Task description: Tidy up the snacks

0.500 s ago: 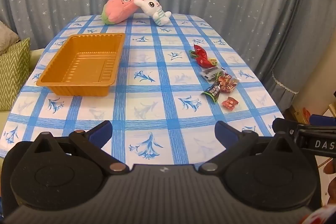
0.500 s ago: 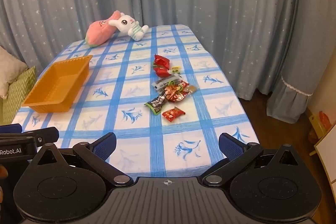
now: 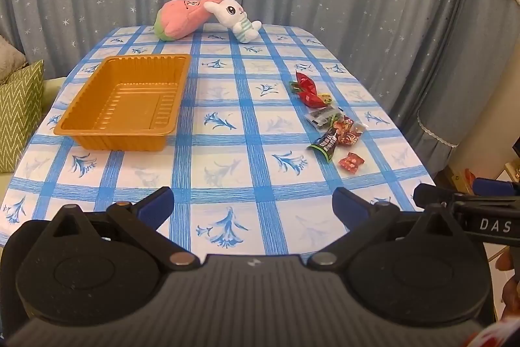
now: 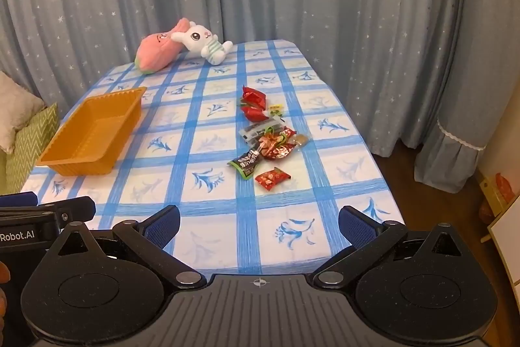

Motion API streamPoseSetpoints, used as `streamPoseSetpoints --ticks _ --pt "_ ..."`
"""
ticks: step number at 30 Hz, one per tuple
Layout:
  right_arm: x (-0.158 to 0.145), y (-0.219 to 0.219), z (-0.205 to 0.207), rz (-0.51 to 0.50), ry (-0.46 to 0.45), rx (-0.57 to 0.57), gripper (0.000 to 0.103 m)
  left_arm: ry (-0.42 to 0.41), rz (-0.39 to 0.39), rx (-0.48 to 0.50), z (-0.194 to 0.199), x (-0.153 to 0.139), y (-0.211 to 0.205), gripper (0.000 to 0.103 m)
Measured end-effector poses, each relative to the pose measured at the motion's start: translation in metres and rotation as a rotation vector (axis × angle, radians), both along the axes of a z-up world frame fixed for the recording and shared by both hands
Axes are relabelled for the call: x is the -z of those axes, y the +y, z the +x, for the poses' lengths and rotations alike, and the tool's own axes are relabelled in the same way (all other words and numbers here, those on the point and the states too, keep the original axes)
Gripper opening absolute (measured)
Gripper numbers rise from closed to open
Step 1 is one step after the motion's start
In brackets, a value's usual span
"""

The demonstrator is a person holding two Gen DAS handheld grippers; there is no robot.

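Note:
Several wrapped snacks lie in a loose pile (image 3: 331,122) (image 4: 266,139) on the right half of the checked table (image 3: 227,174) (image 4: 208,152). They include red packets (image 4: 255,103), a dark bar (image 4: 247,163) and a small red candy (image 3: 350,162) (image 4: 272,178). An empty orange tray (image 3: 110,132) (image 4: 78,165) stands on the left half. My left gripper (image 3: 253,204) hovers open over the near table edge, holding nothing. My right gripper (image 4: 260,220) is open too, beside it at the near edge, well short of the snacks.
A pink plush (image 3: 185,18) (image 4: 156,54) and a white bunny plush (image 3: 237,18) (image 4: 204,44) lie at the far end of the table. Blue star curtains hang behind and to the right. A green cushion (image 3: 19,116) sits left of the table.

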State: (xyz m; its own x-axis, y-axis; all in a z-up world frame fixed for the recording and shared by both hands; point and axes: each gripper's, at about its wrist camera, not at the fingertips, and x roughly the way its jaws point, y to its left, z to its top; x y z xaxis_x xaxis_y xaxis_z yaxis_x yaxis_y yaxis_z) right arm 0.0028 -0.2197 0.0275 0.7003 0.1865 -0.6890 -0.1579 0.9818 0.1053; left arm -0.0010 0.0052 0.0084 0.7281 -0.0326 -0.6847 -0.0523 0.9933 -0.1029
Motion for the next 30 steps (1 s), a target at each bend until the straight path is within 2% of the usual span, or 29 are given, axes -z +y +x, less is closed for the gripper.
streamPoseSetpoints --ticks 30 --pt "0.0011 -0.0014 0.0006 0.005 0.002 -0.002 0.103 0.000 0.006 0.006 -0.0005 0.0002 -0.0098 0.103"
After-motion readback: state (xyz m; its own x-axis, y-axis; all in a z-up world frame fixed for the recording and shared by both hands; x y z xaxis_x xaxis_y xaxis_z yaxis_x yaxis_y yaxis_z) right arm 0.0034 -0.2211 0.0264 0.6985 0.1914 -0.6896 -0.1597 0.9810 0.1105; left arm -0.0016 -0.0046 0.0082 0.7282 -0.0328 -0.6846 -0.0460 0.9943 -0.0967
